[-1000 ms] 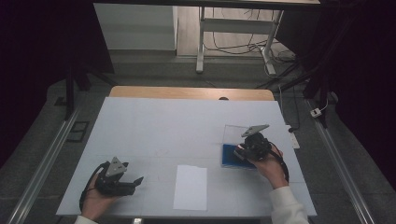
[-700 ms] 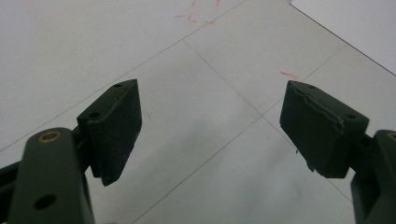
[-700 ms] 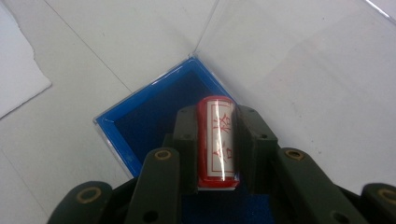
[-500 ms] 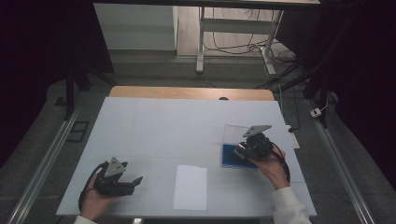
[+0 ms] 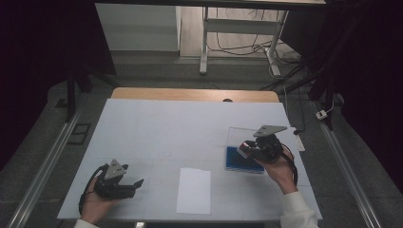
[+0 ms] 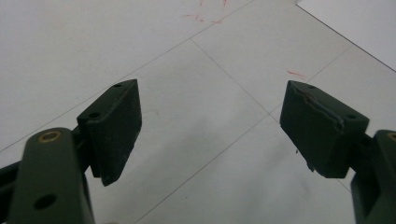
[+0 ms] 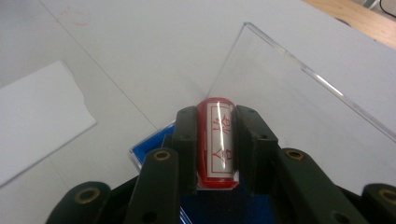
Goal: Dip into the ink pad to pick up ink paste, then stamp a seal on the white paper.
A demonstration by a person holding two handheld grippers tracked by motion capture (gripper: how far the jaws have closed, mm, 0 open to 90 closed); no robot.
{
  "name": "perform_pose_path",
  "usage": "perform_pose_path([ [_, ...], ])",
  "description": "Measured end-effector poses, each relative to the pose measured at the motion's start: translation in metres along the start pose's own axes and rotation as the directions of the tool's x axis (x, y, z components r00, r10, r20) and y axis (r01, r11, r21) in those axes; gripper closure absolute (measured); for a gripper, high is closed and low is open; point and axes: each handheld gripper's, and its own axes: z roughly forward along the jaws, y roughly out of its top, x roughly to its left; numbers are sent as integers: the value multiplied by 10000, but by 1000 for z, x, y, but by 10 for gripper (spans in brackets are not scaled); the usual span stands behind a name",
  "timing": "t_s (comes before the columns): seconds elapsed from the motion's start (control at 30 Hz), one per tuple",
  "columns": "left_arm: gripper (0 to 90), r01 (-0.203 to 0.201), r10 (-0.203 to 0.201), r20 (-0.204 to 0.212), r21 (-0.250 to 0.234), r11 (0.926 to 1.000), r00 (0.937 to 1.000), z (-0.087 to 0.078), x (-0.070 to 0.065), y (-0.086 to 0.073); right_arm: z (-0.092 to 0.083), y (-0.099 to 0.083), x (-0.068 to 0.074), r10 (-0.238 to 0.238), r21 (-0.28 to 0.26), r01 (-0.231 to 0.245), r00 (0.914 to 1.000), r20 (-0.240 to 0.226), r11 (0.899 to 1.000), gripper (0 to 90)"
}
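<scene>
Red stamp (image 7: 218, 140) clamped in right gripper (image 7: 215, 144) above blue ink pad's (image 5: 237, 159) edge.

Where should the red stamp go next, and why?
Probably over to the white paper. The right gripper is shut on the stamp, just above the blue ink pad, whose clear lid stands open. The paper lies bare nearer the person, and the left gripper rests open on the table, so carrying the stamp across to the paper looks like the next small move.

You look down from above on the table (image 5: 157, 128), each gripper camera skims close along its jaws, sharing the white paper (image 5: 194, 191) (image 7: 37, 116).
</scene>
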Motion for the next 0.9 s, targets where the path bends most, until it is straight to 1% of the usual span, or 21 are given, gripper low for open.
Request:
perform_pose_path([
  [0.17,210,-113,113,82,-56,9999,9999,0,-1,0,-6,4,4,62,-298,-64,9999,-83,9995,703],
  [0.23,210,-138,139,76,-39,9999,9999,0,-1,0,-9,5,6,64,-383,-73,9997,-230,9992,702],
  [0.3,210,-138,138,72,-28,9999,9999,0,-1,0,-13,7,9,89,-628,-115,9991,-415,9980,703],
  [0.4,210,-135,135,65,-26,9999,9999,1,-1,1,-16,11,13,-71,-755,30,9985,-544,9971,702],
  [0.47,210,-142,142,76,-20,9999,9999,1,-1,1,-16,13,17,-228,-767,179,9977,-637,9969,703],
  [0.57,210,-152,152,65,-17,9999,9999,1,-1,1,-15,16,25,-528,-639,474,9949,-860,9968,703],
  [0.63,210,-177,177,74,-3,9998,9998,1,-2,1,-13,17,30,-644,-558,593,9934,-945,9967,703],
  [0.8,210,-174,174,67,-2,9998,9998,2,-2,1,-9,19,37,-718,-496,663,9904,-1183,9966,702],
  [0.9,210,-177,176,69,17,9998,9998,2,-2,2,-8,21,43,-893,-485,834,9867,-1360,9953,702],
])
